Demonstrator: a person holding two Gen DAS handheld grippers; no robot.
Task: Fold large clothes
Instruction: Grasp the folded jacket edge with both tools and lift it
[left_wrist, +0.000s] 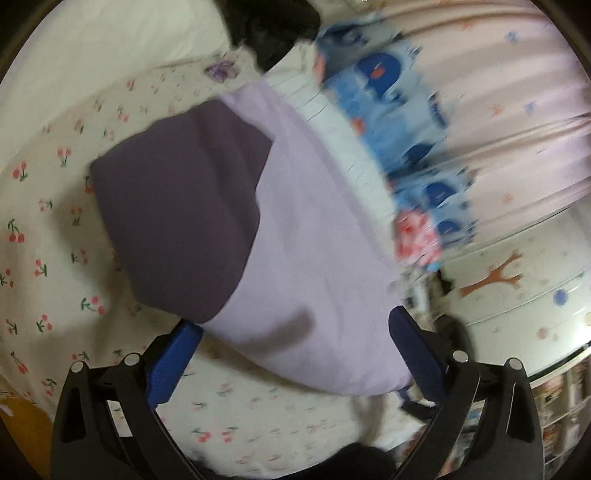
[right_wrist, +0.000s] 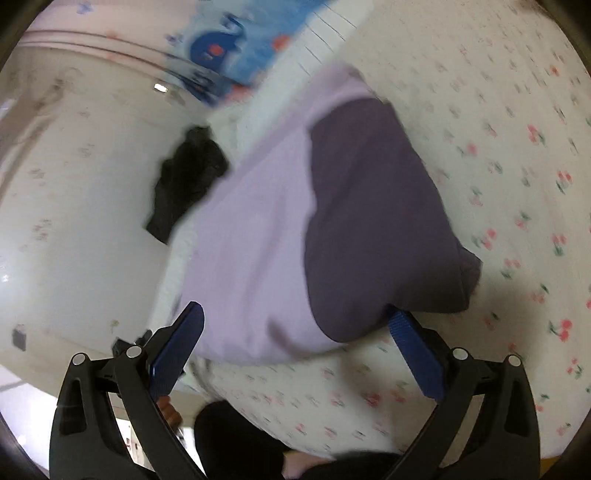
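A folded garment lies on the cherry-print bed sheet (left_wrist: 66, 206), part pale lilac (left_wrist: 314, 258) and part dark purple (left_wrist: 181, 229). My left gripper (left_wrist: 295, 328) hangs open just above its near edge, blue fingers (left_wrist: 177, 354) on either side, gripping nothing. In the right wrist view the same garment shows lilac (right_wrist: 251, 236) on the left and dark purple (right_wrist: 376, 221) on the right. My right gripper (right_wrist: 295, 325) is open over the near edge, its blue fingers (right_wrist: 413, 347) apart and empty. Both views are motion-blurred.
A blue patterned blanket (left_wrist: 399, 122) is bunched along the bed's far side by a pink curtain (left_wrist: 517, 110). A black cloth (right_wrist: 188, 181) lies on the pale floor beside the bed. Another dark item (left_wrist: 273, 29) sits near the pillow. A person's dark-clad leg (right_wrist: 236, 439) is below.
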